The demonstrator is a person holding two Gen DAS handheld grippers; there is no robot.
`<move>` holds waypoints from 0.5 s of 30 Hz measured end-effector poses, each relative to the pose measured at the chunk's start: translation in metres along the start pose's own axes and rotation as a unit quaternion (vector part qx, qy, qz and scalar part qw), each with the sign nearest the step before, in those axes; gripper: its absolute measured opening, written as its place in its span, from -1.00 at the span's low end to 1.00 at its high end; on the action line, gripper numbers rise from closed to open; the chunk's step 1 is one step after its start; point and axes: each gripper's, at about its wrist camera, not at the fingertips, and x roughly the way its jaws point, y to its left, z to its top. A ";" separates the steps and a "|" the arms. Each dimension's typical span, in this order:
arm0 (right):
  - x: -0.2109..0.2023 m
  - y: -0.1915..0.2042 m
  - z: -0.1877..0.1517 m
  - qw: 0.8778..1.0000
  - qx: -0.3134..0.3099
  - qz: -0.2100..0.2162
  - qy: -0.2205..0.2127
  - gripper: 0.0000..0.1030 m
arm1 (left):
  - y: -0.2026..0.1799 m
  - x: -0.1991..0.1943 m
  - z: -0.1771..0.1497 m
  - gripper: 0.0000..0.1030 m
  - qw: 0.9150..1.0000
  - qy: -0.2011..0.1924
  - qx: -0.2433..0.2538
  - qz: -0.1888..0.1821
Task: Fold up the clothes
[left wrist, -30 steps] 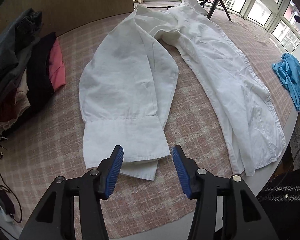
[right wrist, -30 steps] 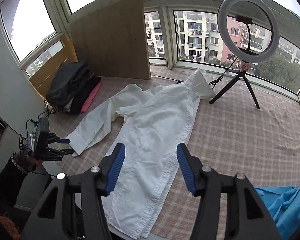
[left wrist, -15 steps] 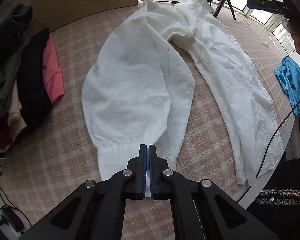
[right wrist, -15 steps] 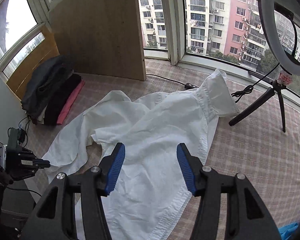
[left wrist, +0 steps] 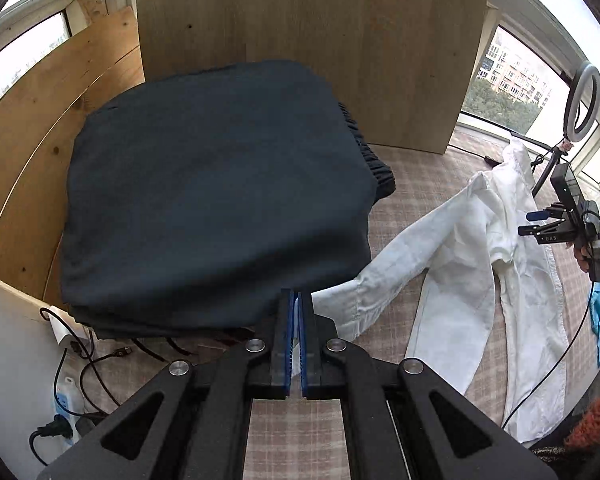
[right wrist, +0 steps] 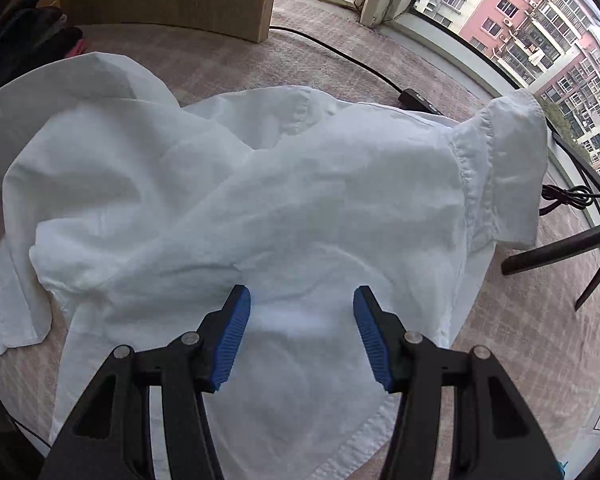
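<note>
The left gripper [left wrist: 296, 340] is clamped on the cuff of a white shirt [left wrist: 472, 248], whose sleeve stretches toward 2 o'clock across a checked table [left wrist: 412, 168]. A folded dark garment [left wrist: 216, 196] fills 11 o'clock. The right gripper [right wrist: 300, 336] hangs over the shirt's rumpled body, jaws apart, collar [right wrist: 508, 168] at 2 o'clock.

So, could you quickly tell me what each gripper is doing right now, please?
Left gripper: closed on the cuff of the white shirt.
Right gripper: open, holding nothing, over the shirt's body.
</note>
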 end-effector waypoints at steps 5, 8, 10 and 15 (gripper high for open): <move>-0.025 -0.012 0.015 0.998 0.005 0.053 -0.047 0.03 | -0.001 0.006 -0.018 -0.19 0.998 0.002 0.008 0.060; -0.036 -0.015 0.028 0.996 -0.003 0.055 -0.071 0.03 | -0.007 0.000 -0.043 -0.19 0.998 0.012 0.000 0.063; -0.033 -0.011 0.038 0.996 -0.013 0.056 -0.073 0.03 | -0.013 -0.003 -0.060 -0.10 0.998 0.021 -0.002 0.061; -0.026 0.022 0.047 0.993 -0.044 0.088 -0.068 0.03 | -0.067 0.027 -0.108 -0.07 0.996 0.080 0.028 -0.015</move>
